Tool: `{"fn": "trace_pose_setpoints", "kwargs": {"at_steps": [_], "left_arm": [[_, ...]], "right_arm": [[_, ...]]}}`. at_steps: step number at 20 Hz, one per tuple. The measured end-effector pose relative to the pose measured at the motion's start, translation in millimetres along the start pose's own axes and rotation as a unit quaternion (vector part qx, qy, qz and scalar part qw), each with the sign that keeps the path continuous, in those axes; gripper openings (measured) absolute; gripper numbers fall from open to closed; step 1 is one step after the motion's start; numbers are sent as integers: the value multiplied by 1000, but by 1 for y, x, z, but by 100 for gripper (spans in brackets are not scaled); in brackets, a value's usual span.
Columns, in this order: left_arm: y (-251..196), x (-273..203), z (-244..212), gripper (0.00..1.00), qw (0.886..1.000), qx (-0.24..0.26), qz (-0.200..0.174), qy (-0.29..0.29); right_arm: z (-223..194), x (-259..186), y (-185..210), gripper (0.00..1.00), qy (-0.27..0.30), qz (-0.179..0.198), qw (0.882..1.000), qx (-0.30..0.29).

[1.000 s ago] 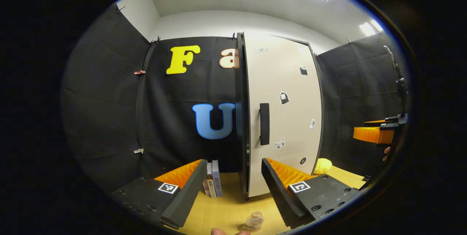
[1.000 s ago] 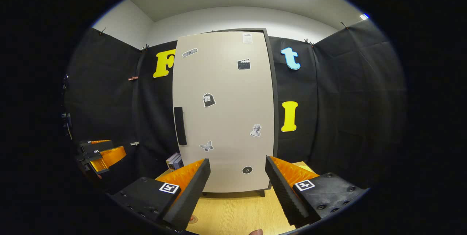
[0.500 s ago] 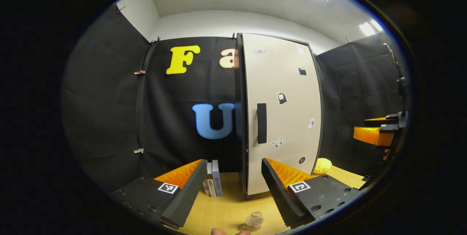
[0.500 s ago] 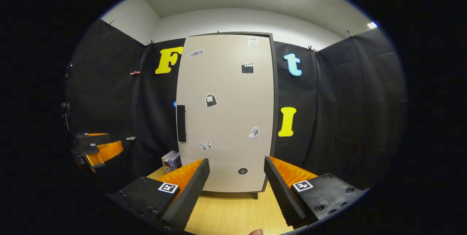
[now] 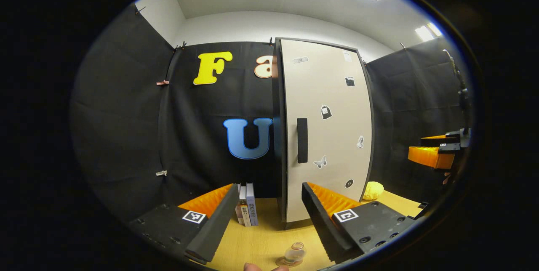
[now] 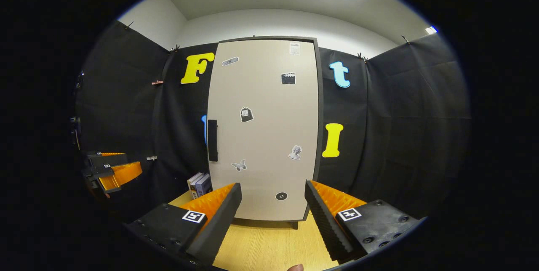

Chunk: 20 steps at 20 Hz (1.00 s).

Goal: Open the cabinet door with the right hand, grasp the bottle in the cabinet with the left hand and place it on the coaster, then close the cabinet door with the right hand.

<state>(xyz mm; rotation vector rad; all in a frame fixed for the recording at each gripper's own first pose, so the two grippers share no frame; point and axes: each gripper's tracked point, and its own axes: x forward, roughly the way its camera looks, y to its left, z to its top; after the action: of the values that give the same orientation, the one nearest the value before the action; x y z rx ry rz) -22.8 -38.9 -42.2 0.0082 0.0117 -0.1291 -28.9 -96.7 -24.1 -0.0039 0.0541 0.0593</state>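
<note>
The tall beige cabinet door [image 5: 326,128] stands flush with its dark frame, its black handle [image 5: 302,140] on the left edge. A small clear bottle [image 5: 293,253] stands upright on a round coaster [image 5: 283,262] on the wooden table, low between my left gripper's fingers and apart from them. My left gripper [image 5: 267,220] is open with nothing in it. In the right gripper view the door [image 6: 263,128] and handle [image 6: 212,140] face me head-on. My right gripper [image 6: 273,216] is open, short of the door, touching nothing.
Several books [image 5: 246,210] stand upright left of the cabinet on the table [image 6: 269,248]. A yellow lump [image 5: 372,190] lies to the cabinet's right. The right gripper [image 5: 433,155] hangs at the far right, the left gripper [image 6: 111,172] at the far left. Black cloth walls surround the booth.
The door, slightly ajar a second ago, has swung flush with the cabinet. My right gripper has drawn back a little from the door. The bottle has stayed on the coaster.
</note>
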Motion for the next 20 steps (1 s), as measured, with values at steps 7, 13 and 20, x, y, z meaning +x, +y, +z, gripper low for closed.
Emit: {"fn": "trace_pose_setpoints", "kwargs": {"at_steps": [7,13,20], "left_arm": [[4,7,-2,95,1000,6,3,-2],[-11,16,8,95,1000,3,6,-20],[-52,23,13,95,1000,16,5,-27]], "right_arm": [[-4,0,-2,98,4,-2,1000,8],[-4,10,-18,98,-2,2,1000,13],[-10,27,-40,98,-2,29,999,20]]}}
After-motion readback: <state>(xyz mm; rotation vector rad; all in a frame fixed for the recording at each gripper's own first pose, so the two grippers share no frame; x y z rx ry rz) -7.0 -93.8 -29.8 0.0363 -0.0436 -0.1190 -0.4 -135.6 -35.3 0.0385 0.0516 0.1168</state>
